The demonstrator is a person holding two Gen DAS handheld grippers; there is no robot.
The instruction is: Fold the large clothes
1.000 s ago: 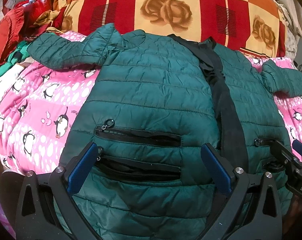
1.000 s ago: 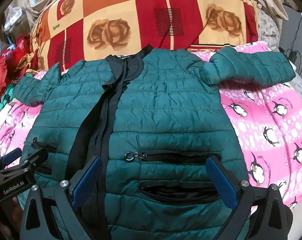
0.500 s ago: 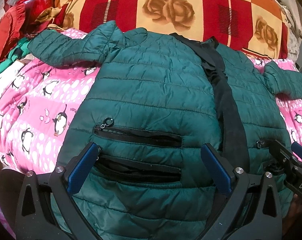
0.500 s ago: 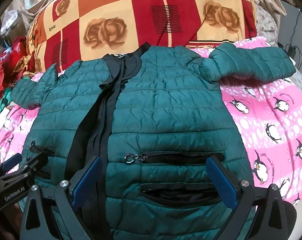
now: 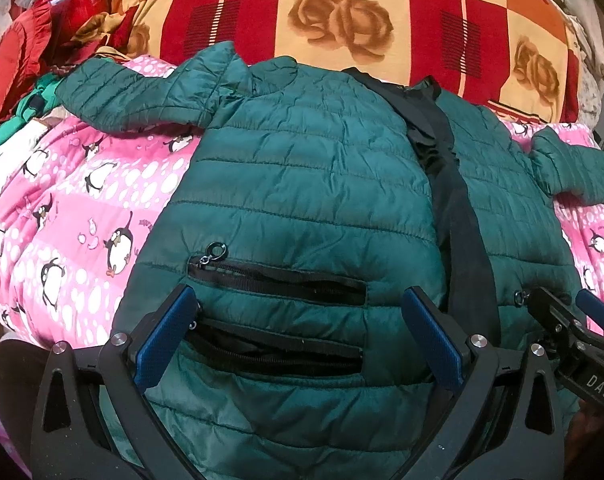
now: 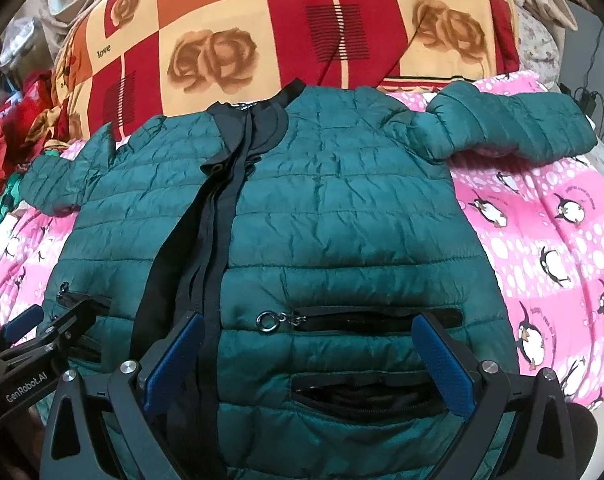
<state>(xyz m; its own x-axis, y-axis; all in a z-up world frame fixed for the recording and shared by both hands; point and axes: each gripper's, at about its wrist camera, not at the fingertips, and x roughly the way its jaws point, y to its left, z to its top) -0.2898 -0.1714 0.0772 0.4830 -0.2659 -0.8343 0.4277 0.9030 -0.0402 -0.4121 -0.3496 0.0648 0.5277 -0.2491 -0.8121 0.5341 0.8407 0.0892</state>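
A dark green quilted puffer jacket (image 5: 310, 192) lies front up and spread flat on a pink penguin blanket (image 5: 73, 220), sleeves out to both sides; it also shows in the right wrist view (image 6: 342, 208). A black zipper placket (image 6: 217, 216) runs down its middle. My left gripper (image 5: 297, 340) is open and empty, jaws wide over the jacket's left pockets near the hem. My right gripper (image 6: 308, 364) is open and empty over the right pockets near the hem. Each gripper shows at the edge of the other's view.
A red, orange and cream rose-patterned quilt (image 6: 285, 32) rises behind the jacket's collar. A pile of red and green clothes (image 5: 29, 52) lies at the far left. Cables and a plug (image 6: 586, 96) sit at the far right.
Both grippers have moved slightly forward over the jacket's lower front; the jacket looms a little larger. The jaws stay open and the jacket has not moved.
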